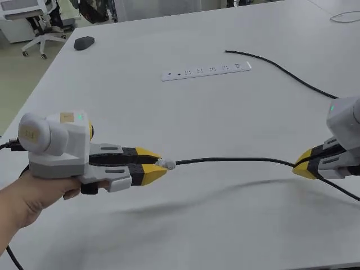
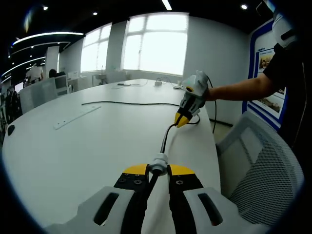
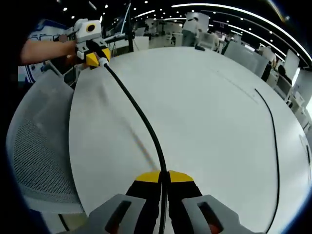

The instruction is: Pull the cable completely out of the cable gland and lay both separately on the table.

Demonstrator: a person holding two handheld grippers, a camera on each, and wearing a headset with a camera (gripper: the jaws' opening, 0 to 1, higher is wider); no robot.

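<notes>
Left hand-held gripper (image 1: 160, 165), carried in the person's hand (image 1: 34, 197), is clamping its yellow-tipped jaws on the small pale cable gland (image 1: 167, 164), while the right hand-held gripper (image 1: 298, 167) is pinching the black cable (image 1: 236, 160) farther along, jaws closed on it. Gland and cable are hanging above the white counter (image 1: 169, 112), throwing a soft shadow on it. The cable is running in a shallow arc between the two hand-held grippers, its remaining length trailing off past the right one. The cable is not yet out of the gland, so the step in hand is judged to be the extraction. Doing it well is probably calling for a straight pull along the gland's axis, the left hand-held gripper bracing the gland while the right one is drawing away; a pull at an angle risks binding the sheath in the seal. The sheath is looking smooth, round and flexible, so the pinch may be prone to slipping. The gland is appearing as a stubby, rigid, light-grey fitting, and the counter as matte and flat. A white power strip (image 1: 206, 71), a second black cable (image 1: 281, 70) and a dark computer mouse (image 1: 84, 43) are lying well apart from the work.
</notes>
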